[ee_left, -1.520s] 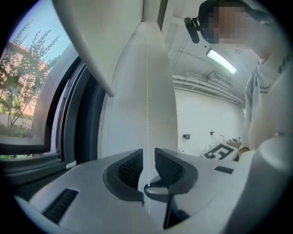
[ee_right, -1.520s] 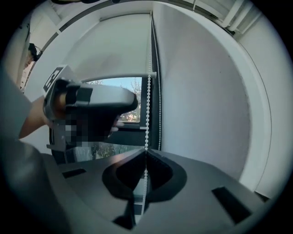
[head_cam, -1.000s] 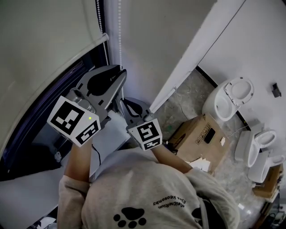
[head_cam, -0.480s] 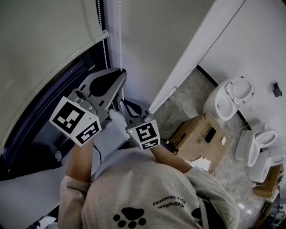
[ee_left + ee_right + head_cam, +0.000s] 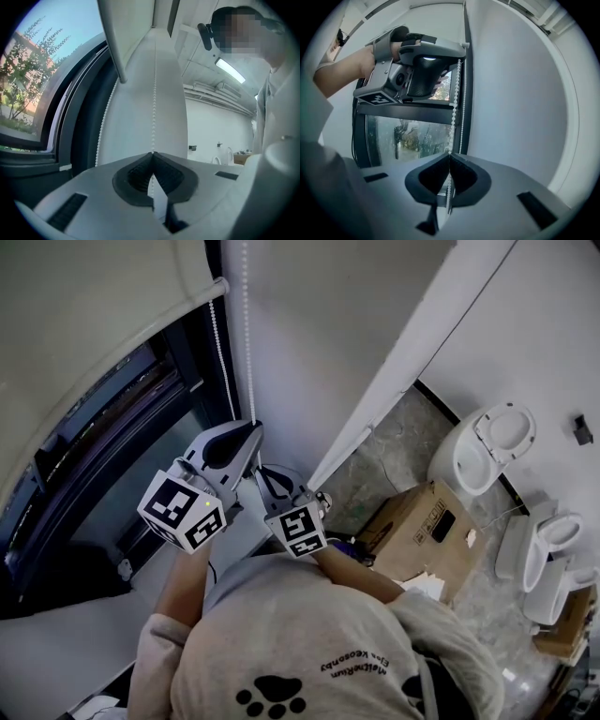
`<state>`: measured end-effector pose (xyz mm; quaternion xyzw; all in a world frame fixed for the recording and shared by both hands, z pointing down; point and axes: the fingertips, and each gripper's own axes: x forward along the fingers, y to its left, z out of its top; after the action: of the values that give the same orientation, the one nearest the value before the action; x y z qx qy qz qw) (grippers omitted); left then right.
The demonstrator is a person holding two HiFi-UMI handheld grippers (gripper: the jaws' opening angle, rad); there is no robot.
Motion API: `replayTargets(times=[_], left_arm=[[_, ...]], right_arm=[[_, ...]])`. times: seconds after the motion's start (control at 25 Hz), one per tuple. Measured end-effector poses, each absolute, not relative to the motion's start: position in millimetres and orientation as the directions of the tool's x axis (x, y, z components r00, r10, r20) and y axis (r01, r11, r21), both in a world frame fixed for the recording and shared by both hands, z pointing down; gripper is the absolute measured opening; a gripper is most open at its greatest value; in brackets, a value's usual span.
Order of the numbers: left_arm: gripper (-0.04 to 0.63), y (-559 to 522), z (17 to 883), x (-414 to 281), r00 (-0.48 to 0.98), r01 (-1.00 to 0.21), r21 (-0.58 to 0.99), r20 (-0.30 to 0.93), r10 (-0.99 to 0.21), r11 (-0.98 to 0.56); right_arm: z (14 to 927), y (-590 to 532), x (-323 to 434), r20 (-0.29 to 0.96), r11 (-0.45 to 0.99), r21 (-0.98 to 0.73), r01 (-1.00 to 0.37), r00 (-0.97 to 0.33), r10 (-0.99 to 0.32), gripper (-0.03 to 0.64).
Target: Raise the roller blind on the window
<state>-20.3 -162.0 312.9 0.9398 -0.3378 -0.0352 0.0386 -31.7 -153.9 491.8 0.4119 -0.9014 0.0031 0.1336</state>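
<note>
The pale fabric roller blind (image 5: pixel 84 306) fills the head view's 10 o'clock area, above the dark-framed window (image 5: pixel 103 456). The left tool (image 5: pixel 152 155) is clamped on the white bead chain (image 5: pixel 154 93). The right tool (image 5: pixel 450 157), at its 5 o'clock, is clamped on the same chain.

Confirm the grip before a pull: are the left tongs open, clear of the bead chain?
No, the left tongs are pinched shut on the bead chain.
</note>
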Motion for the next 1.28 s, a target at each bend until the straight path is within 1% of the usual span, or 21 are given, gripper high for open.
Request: replayTargets(times=[0.16,0.48,0.68,1.08,1.24,1.28], left_arm=[[0.009,-162,335,-18,0.771,-0.632,0.112,-0.014,-0.637,-0.767],[0.009,-162,397,-15,0.774,-0.629,0.197,0.070,-0.629,-0.752],[0.009,-157,420,-13,0.770,-0.634,0.212,0.094,-0.631,-0.743],[0.009,-158,427,-12,0.772,-0.632,0.219,0.090,-0.629,-0.744],[0.009,-158,426,-11,0.773,-0.629,0.223,0.083,-0.629,-0.745],[0.009,-158,426,-10,0.773,-0.629,0.222,0.081,-0.629,-0.745]], right_arm=[[514,-152,-35,0.291,0.677,0.092,-0.730,-0.631,-0.720,0.011],[576,-146,-29,0.441,0.688,0.021,-0.725,-0.611,-0.657,0.011],[598,-140,-30,0.502,0.697,-0.018,-0.717,-0.609,-0.614,0.011],[606,-139,-33,0.521,0.710,-0.018,-0.704,-0.613,-0.594,0.011],[603,-134,-40,0.507,0.735,-0.039,-0.677,-0.647,-0.569,0.012],[602,-133,-42,0.501,0.739,-0.048,-0.672,-0.656,-0.564,0.025]])
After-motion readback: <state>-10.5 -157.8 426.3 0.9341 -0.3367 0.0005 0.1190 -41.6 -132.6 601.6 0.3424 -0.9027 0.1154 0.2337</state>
